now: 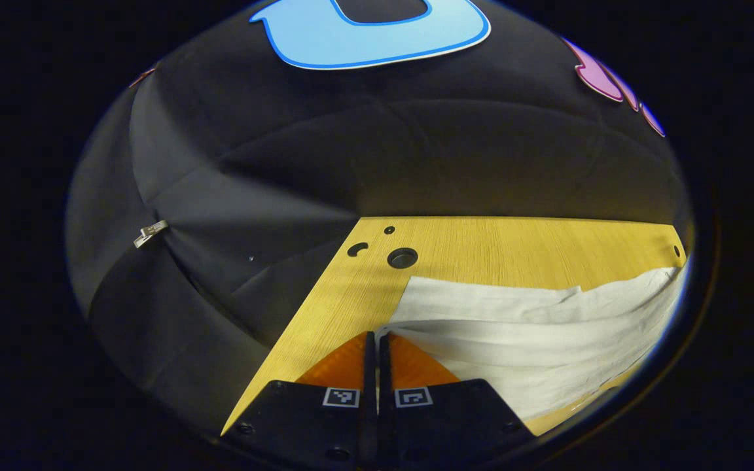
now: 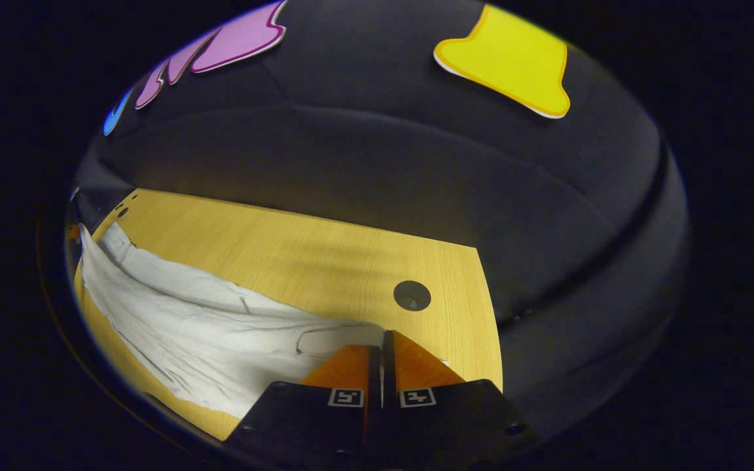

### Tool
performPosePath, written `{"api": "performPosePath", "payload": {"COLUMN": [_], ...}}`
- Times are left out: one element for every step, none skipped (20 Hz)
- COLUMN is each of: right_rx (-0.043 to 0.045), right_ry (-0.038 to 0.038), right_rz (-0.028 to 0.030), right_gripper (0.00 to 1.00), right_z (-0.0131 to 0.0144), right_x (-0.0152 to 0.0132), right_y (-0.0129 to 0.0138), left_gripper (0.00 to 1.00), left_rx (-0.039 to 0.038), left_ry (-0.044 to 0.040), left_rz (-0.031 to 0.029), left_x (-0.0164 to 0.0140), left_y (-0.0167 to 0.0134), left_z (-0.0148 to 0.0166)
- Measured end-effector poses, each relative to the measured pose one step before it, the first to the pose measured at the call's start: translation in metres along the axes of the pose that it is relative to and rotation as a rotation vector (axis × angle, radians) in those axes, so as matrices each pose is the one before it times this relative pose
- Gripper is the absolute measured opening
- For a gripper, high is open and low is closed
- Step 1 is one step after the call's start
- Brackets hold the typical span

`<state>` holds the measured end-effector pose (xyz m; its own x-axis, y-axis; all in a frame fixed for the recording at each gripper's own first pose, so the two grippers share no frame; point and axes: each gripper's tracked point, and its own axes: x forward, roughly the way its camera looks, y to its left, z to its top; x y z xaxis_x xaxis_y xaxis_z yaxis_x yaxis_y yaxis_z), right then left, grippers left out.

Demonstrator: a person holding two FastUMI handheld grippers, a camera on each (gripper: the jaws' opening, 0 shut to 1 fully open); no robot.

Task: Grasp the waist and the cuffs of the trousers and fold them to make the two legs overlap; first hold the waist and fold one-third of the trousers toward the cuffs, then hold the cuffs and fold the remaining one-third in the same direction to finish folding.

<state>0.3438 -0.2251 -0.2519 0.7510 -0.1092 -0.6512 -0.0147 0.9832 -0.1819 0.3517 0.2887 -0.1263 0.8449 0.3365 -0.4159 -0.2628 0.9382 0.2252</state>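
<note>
The white trousers [image 1: 534, 340] lie stretched lengthwise over the wooden table [image 1: 514, 242]. In the left gripper view, my left gripper [image 1: 377, 335] is shut on one end of the cloth, near the table's left corner, and the fabric runs away to the right in long folds. In the right gripper view, my right gripper [image 2: 383, 333] is shut on the other end of the trousers [image 2: 200, 320], where a curved seam like a pocket shows. From there the cloth trails off to the left. It looks slightly raised at both pinched ends.
The table [image 2: 298, 255] has a round hole [image 2: 412, 295] just beyond my right gripper. Another round hole [image 1: 402, 258] and smaller ones sit near my left gripper. The table edges drop off close to both grippers. Bare wood lies behind the trousers.
</note>
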Motion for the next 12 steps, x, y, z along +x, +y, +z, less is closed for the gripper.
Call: {"api": "performPosePath", "payload": {"right_rx": [-0.00637,-0.00854,-0.00517,0.00524,0.00806,0.00787,0.01021,0.00652,0.00222,0.00552,0.01157,0.0161], "right_ry": [0.01252,0.01608,0.01609,0.01893,0.01391,0.00077,-0.00507,-0.00602,-0.00567,-0.00658,-0.00717,-0.01653], "right_rz": [-0.00939,-0.01136,-0.00608,0.01904,0.01326,0.01851,0.0189,0.00793,-0.00903,-0.01034,-0.0011,0.01014], "right_gripper": [0.05,0.05,0.06,0.13,0.16,0.23,0.42,0.61,0.73,1.0,0.99,0.98], "right_z": [-0.00317,-0.00434,-0.00487,-0.00473,-0.00532,-0.00025,0.00097,0.00038,0.00024,0.0026,0.00107,0.00258], "right_x": [0.00685,0.00788,0.00675,0.002,0.00181,-0.00056,-0.00155,-0.00245,-0.00351,-0.00774,-0.00755,-0.00715], "right_y": [-0.00158,-0.00186,0.00033,0.00612,0.00592,0.00612,0.00807,0.0029,-0.00096,-0.00473,-0.00247,-0.00315], "left_gripper": [0.05,0.05,0.06,0.11,0.13,0.19,0.39,0.58,0.76,0.94,0.97,0.97], "left_rx": [0.00794,0.00997,0.0148,0.01391,0.0013,-0.01271,-0.02586,-0.03321,-0.03203,-0.01734,-0.00393,0.00248], "left_ry": [-0.00316,0.00785,0.01522,0.01973,0.01312,0.00838,-0.00077,-0.00792,-0.01292,-0.01919,-0.02124,-0.02298], "left_rz": [-0.0007,-0.00185,0.0036,-0.00687,-0.0018,-0.01118,-0.01613,-0.02599,-0.0251,-0.0094,0.00633,0.00578], "left_x": [0.00899,0.01075,0.00579,0.00379,-0.00368,0.00689,-0.0012,-0.00492,-0.00722,-0.00882,-0.00788,-0.01033], "left_y": [-0.00262,-0.00328,-0.0026,-0.00466,-0.00585,-0.00614,-0.00591,-0.0064,-0.00522,-0.00126,0.003,0.00272], "left_z": [0.00221,-0.0016,-0.00475,-0.00531,-0.00018,-0.00576,-0.00239,0.00105,0.00339,0.00549,0.00481,0.00632]}}
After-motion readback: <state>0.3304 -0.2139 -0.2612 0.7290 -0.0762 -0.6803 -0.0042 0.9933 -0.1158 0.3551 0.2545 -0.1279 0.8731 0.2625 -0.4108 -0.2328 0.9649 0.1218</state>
